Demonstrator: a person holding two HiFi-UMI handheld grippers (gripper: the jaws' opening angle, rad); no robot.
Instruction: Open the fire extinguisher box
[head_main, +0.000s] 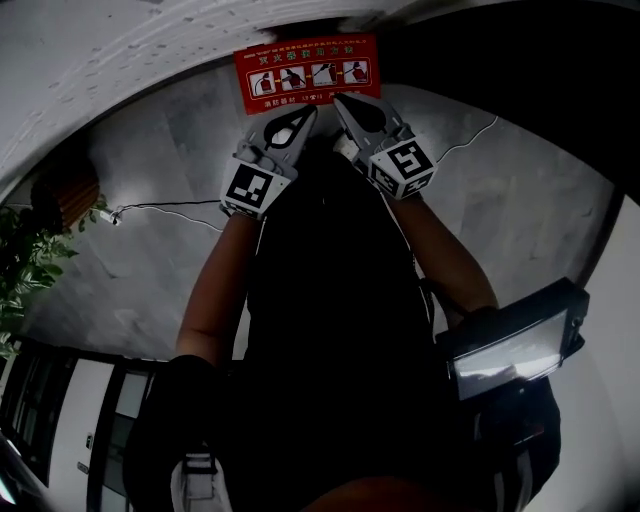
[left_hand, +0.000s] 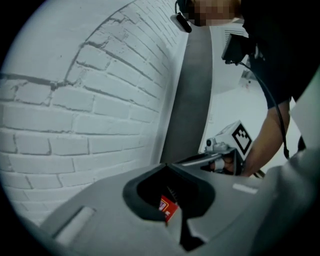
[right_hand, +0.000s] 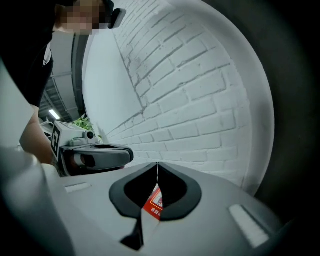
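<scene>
We are holding the left gripper (head_main: 304, 113) and right gripper (head_main: 342, 100), both with jaws pressed together on nothing, at the near edge of the red-labelled fire extinguisher box (head_main: 307, 72) by the white brick wall (left_hand: 75, 115), apparently not yet opened.

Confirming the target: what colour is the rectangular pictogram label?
The rectangular pictogram label is red; head view shows best.

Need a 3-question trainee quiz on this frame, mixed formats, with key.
1. True or false: the right gripper has its jaws wide open.
2. The red fire extinguisher box lies: A) beside the plant; B) just ahead of the left gripper; C) behind the person.
3. Fill in: the white wall is made of ____.
Key: 1 false; 2 B; 3 brick.
</scene>
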